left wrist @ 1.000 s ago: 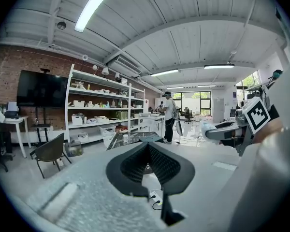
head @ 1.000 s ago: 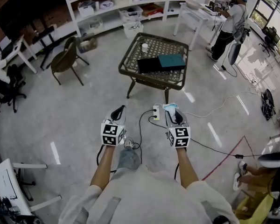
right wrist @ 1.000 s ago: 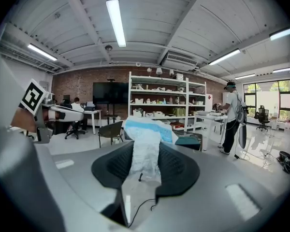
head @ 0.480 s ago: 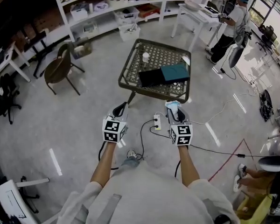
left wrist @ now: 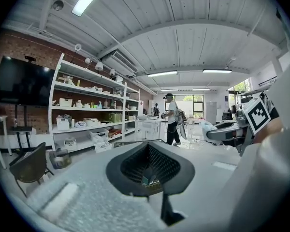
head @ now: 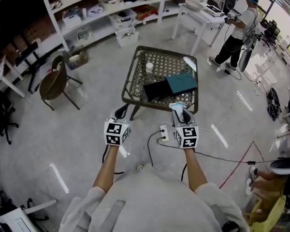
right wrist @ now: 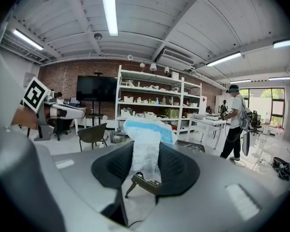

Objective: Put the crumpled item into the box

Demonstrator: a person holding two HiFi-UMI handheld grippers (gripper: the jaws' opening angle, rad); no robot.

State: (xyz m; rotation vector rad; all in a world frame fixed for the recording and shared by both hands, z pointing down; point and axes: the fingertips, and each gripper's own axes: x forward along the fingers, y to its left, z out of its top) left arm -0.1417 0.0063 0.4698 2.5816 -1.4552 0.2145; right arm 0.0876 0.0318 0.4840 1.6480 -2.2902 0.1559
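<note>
The crumpled item (head: 176, 105), a white and blue wad, sticks up from my right gripper (head: 179, 111), which is shut on it; in the right gripper view the crumpled item (right wrist: 144, 146) rises between the pads of that gripper (right wrist: 146, 173). My left gripper (head: 122, 114) is level with it on the left, shut and with nothing in it, and its tips (left wrist: 150, 173) point at the table. Just ahead stands a dark wicker table (head: 135, 79). On it lie a black open box (head: 156, 90), a teal lid (head: 182, 82) and a white cup (head: 149, 67).
A white power strip (head: 163, 132) with black cables lies on the floor between my grippers. A chair (head: 53, 83) stands at the left, with shelves (head: 101, 11) behind. A person (head: 238, 25) stands by a white table (head: 200, 8) at the back right.
Both grippers have moved forward towards the wicker table, which now lies just beyond their tips. The crumpled item stays in the right gripper.
</note>
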